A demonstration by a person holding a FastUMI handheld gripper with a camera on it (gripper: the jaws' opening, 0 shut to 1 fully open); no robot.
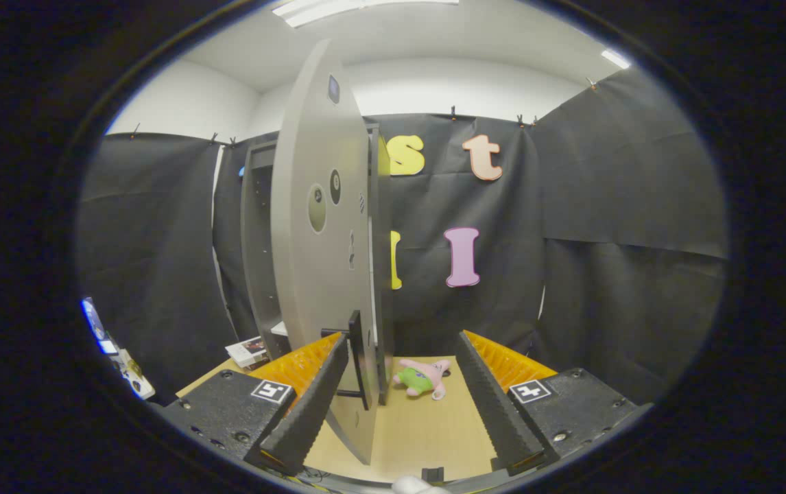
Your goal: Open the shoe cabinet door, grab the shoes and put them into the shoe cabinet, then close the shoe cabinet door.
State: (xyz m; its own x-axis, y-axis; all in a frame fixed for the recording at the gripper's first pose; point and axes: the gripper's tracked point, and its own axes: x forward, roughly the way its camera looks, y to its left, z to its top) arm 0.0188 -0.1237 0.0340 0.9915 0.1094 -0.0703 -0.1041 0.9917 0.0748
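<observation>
Gripper (400,384) fingers spread, nothing pinched. Door (321,274) edge-on between fingers, hugging left finger. Handle (355,360) vertical, just beside left fingertip; cabinet (259,240) beyond.

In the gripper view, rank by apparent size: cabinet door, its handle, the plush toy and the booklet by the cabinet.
1. Door, largest by far, though it is closest to the open tongs.
2. Handle.
3. Plush toy and booklet look alike; both lie farther off, so I will not rank them.
</observation>
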